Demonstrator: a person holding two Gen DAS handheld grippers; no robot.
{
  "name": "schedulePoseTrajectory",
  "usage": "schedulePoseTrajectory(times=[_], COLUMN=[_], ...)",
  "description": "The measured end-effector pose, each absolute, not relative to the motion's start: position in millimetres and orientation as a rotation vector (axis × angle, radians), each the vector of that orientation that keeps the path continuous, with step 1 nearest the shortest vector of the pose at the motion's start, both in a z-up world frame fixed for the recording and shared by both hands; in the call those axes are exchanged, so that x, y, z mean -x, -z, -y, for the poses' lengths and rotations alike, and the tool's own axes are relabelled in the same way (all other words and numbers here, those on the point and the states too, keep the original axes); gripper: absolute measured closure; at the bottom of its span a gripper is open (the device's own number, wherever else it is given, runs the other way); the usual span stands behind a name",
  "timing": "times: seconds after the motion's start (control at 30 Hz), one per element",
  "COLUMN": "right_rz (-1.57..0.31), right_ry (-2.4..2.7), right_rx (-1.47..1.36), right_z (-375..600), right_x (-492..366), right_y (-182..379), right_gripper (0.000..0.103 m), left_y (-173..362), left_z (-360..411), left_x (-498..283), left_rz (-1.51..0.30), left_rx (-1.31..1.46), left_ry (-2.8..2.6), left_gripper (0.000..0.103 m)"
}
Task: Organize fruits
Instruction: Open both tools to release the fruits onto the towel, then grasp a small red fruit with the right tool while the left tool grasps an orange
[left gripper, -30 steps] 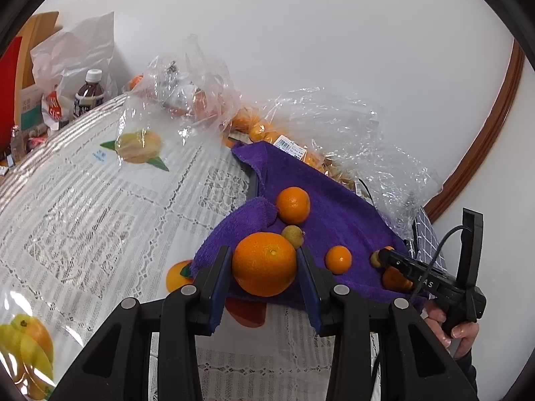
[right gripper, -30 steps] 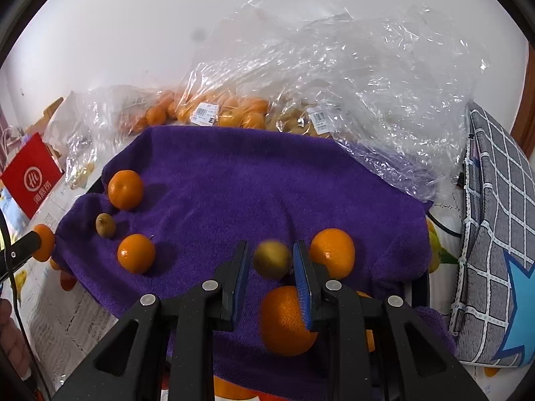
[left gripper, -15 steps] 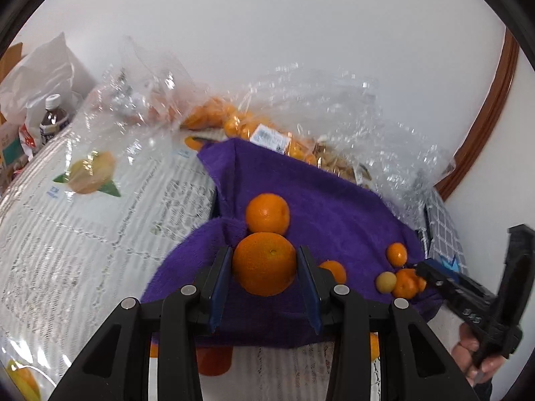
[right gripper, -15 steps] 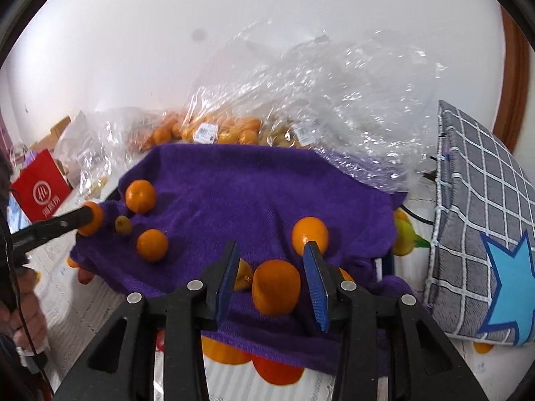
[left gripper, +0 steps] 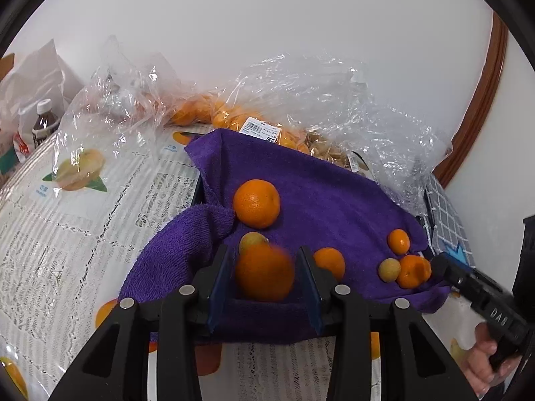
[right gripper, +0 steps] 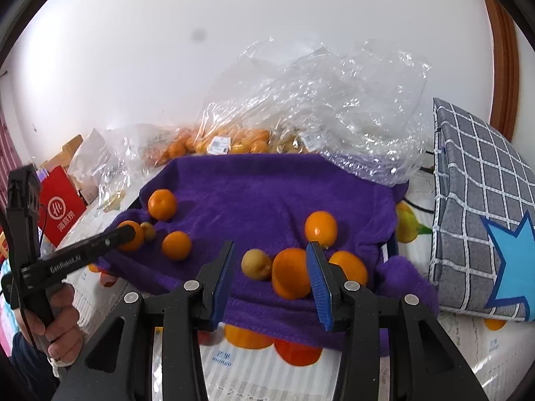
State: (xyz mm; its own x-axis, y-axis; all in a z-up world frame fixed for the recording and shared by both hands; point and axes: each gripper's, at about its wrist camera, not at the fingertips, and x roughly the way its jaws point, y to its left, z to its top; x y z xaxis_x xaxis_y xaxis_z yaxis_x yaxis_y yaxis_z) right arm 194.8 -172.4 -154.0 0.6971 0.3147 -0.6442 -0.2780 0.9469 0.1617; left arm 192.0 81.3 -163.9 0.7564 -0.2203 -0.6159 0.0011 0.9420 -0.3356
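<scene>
1. Left gripper (left gripper: 264, 277): black frame, blue pads. Jaws have just been opening; a large, motion-blurred orange (left gripper: 264, 272) sits between them on the near edge of the purple terry towel (left gripper: 321, 200). Small gaps show on both sides of the fruit, so the pads are off it: jaws apart, nothing clamped.
2. Just beyond that orange, touching or nearly so, a small yellow-green round fruit (left gripper: 251, 240). Farther off on the towel, a medium orange with dimpled skin (left gripper: 256, 203).
3. Right of the left gripper's right finger, a smaller orange (left gripper: 329, 262), part hidden by it.
4. Right gripper (right gripper: 271, 272): jaws have just been opening and stand apart. Between them lie a yellowish-brown small round fruit (right gripper: 256, 264) and a blurred orange (right gripper: 290, 277) close against the right pad; whether it touches I cannot tell. Nothing gripped.
5. Beyond the right pad, a glossy orange (right gripper: 321, 228); another orange (right gripper: 349, 267) is just right of that finger.
6. Far edge of the towel: crumpled clear plastic bags (right gripper: 321, 100) holding more oranges.
7. Right side: grey checked cushion with a blue star (right gripper: 481, 207).
8. The towel lies on a white lace-patterned tablecloth (left gripper: 50, 250).
</scene>
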Motion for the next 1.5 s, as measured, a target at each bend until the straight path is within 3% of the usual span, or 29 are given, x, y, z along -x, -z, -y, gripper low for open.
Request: schedulePoseTrajectory(times=[0.07, 1.0, 1.13, 1.5], right_rz=[-0.714, -0.904, -0.907, -0.808], right_ry=[-0.335, -0.512, -0.527, -0.366], right_rx=[-0.037, 0.103, 0.114, -0.005], right_z=[168, 119, 114, 170], right_x=[-189, -158, -159, -154], right_y=[152, 202, 204, 178], right_gripper=[0.06, 0.07, 0.08, 0.08], left_y=[162, 150, 151, 151], left_z=[-81, -95, -89, -64], left_x=[-188, -143, -143, -137], left_rz=[-0.687, -0.592, -0.599, -0.616], left_rx=[0.335, 0.353, 0.336, 0.283], left_ry=[0.141, 0.15, 0.167, 0.344], left_gripper=[0.053, 0.053, 0.053, 0.053])
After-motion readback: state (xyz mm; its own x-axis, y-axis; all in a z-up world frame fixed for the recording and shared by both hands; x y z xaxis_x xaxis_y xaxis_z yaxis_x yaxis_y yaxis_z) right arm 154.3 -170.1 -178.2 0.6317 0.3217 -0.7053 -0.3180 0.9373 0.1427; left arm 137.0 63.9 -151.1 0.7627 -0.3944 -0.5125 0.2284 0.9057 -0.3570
